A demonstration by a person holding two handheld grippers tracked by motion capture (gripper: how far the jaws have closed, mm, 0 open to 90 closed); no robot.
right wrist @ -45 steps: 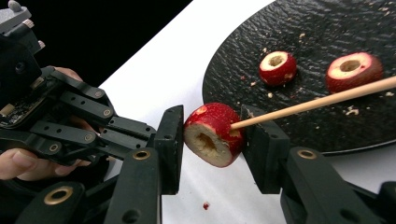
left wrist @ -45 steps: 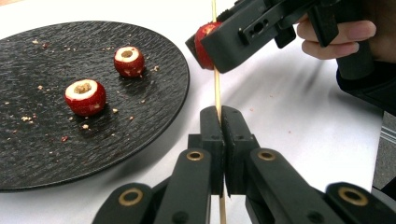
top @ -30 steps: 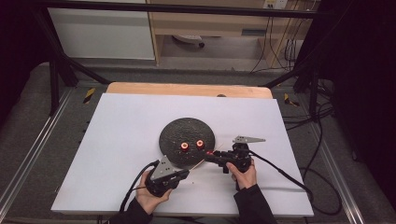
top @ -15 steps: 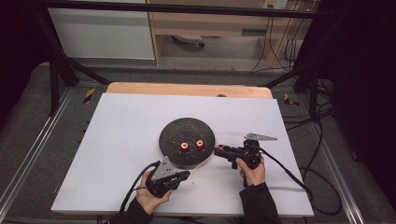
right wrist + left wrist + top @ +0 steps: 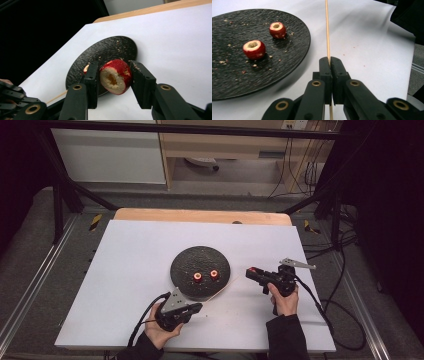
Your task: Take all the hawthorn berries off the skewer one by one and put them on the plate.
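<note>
A round black plate (image 5: 200, 260) sits mid-table with two cored red fruit pieces (image 5: 197, 278) (image 5: 214, 274) on it. My left gripper (image 5: 196, 307), near the table's front edge below the plate, is shut on a thin wooden skewer (image 5: 327, 30) that points up past the plate's rim (image 5: 294, 57). The two fruit pieces (image 5: 254, 49) (image 5: 277, 30) lie to the skewer's left. My right gripper (image 5: 251, 272), to the right of the plate, is shut on a third red fruit piece (image 5: 116, 76), whose pale cored face shows between the jaws.
White paper covers the table (image 5: 125, 270), with a wooden strip (image 5: 200, 215) along the far edge. Crumbs are scattered on the plate (image 5: 107, 52). Cables trail off the right side (image 5: 330, 310). Metal rails (image 5: 30, 290) flank the table.
My right gripper has moved to the right, away from the plate, carrying the fruit piece. The left gripper and skewer have stayed put.
</note>
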